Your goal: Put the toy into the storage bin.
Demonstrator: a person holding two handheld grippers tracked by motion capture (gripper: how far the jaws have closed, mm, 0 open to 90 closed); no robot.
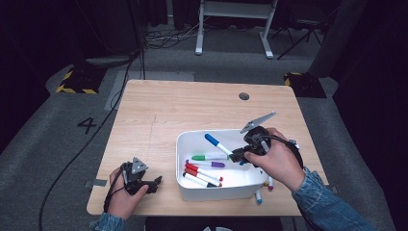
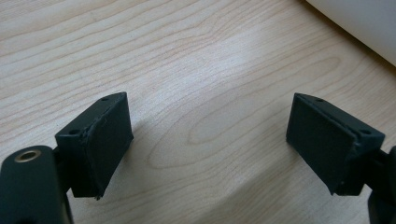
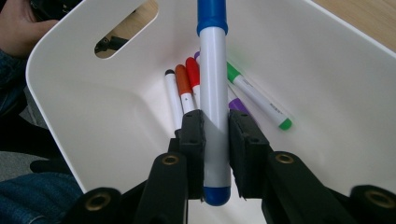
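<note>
Gripping the blue marker [image 3: 213, 93], the right gripper [image 3: 215, 135] had its jaws clamped on the barrel and held it over the white bin [image 1: 185, 144], above the green marker [image 1: 210, 157], purple marker [image 1: 207, 164] and red markers [image 1: 204, 173] lying inside. Left gripper [image 2: 208, 140] sat on the table [image 1: 159, 110] left of the bin, jaws apart, nothing between them.

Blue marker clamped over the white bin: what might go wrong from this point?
1. The right gripper holds the blue marker near its tail end, so the long free end may swing or slip on release.
2. Dropped from here, it could land across the green marker and the others in the white bin, or bounce.
3. Markers beside the bin near the table edge could be knocked off by the sleeve.
</note>
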